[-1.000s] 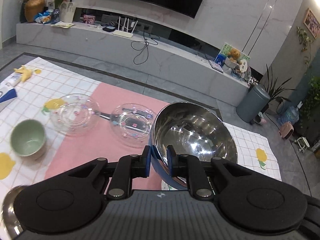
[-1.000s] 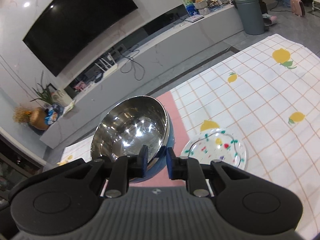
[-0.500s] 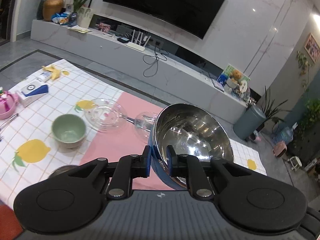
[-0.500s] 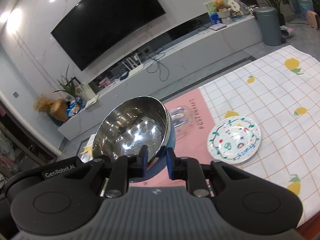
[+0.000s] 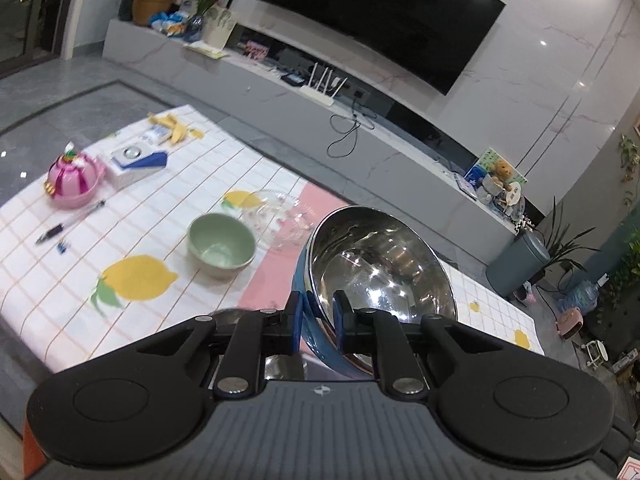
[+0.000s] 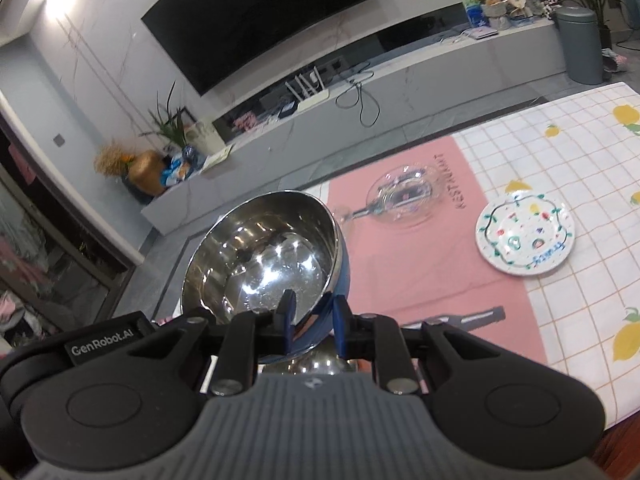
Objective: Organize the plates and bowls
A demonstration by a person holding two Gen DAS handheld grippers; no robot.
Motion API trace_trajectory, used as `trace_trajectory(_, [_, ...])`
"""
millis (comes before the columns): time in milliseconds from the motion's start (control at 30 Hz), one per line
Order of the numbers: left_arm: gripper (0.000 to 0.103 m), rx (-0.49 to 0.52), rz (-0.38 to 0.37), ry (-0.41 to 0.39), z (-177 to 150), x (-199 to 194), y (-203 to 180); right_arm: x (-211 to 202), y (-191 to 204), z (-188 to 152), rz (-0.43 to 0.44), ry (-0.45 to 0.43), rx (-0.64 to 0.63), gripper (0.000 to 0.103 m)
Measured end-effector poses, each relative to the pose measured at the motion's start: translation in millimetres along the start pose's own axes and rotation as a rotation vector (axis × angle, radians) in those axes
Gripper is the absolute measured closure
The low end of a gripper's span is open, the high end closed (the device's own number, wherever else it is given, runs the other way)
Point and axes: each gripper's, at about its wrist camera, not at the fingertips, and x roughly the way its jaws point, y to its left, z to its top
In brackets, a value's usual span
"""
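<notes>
A steel bowl with a blue outside (image 5: 380, 272) hangs tilted above the table, carried by both grippers. My left gripper (image 5: 318, 316) is shut on its near rim, one pad inside and one outside. My right gripper (image 6: 310, 320) is shut on the rim of the same bowl (image 6: 264, 256). A second steel bowl (image 6: 316, 360) shows just beneath the fingers. A green bowl (image 5: 222, 246) stands on the cloth to the left, with a clear glass plate (image 5: 276, 216) behind it. A glass plate (image 6: 404, 198) and a painted white plate (image 6: 526, 234) lie to the right.
A pink lidded pot (image 5: 74, 182), a pen (image 5: 72, 220), a white and blue box (image 5: 136, 162) and a banana peel (image 5: 172, 130) sit at the table's left end. The lemon-print cloth (image 5: 132, 276) ends at the near edge. The left gripper's body (image 6: 104, 338) shows beside the right one.
Both grippers have carried the steel bowl leftward over the table. The green bowl and pink pot have come into the left view, and the painted plate has slid further right in the right view.
</notes>
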Motion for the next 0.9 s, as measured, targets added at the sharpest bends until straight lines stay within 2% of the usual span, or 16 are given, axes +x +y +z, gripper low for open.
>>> trace_trajectory(633, [0.085, -0.076, 0.056, 0.144, -32, 29, 57, 60, -5, -39, -0.064, 0.189, -0.020, 0.085])
trace_trajectory(900, [0.085, -0.059, 0.097, 0.161, -34, 39, 66, 87, -1, -49, -0.078, 0.245, -0.040, 0.085])
